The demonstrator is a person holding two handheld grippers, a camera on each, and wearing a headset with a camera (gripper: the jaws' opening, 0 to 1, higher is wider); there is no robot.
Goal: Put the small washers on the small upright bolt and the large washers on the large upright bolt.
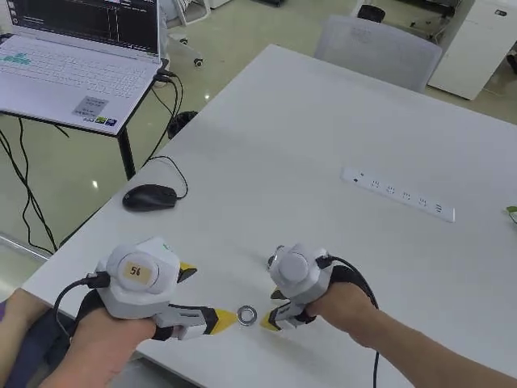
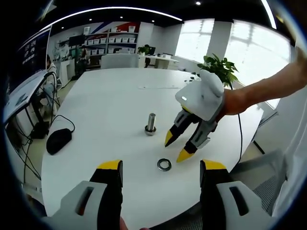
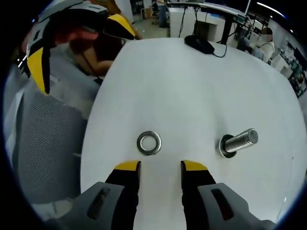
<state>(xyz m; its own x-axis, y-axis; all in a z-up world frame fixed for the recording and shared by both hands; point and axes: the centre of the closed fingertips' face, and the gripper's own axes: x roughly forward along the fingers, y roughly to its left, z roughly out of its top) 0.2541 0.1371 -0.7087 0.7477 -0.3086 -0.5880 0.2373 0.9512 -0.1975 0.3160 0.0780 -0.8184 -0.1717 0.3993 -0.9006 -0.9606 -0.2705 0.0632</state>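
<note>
Between my open left claw (image 1: 206, 295) and open right claw (image 2: 175, 147), a washer (image 1: 247, 314) lay flat on the worktop (image 1: 323, 145).

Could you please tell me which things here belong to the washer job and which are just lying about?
For the job: flat silver metal washer; upright silver threaded steel bolt.
Lying about: black computer mouse; long white power strip; open white laptop; grey chair.

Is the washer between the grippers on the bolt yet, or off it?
Off. The washer lies flat on the table, apart from the upright bolt.
</note>
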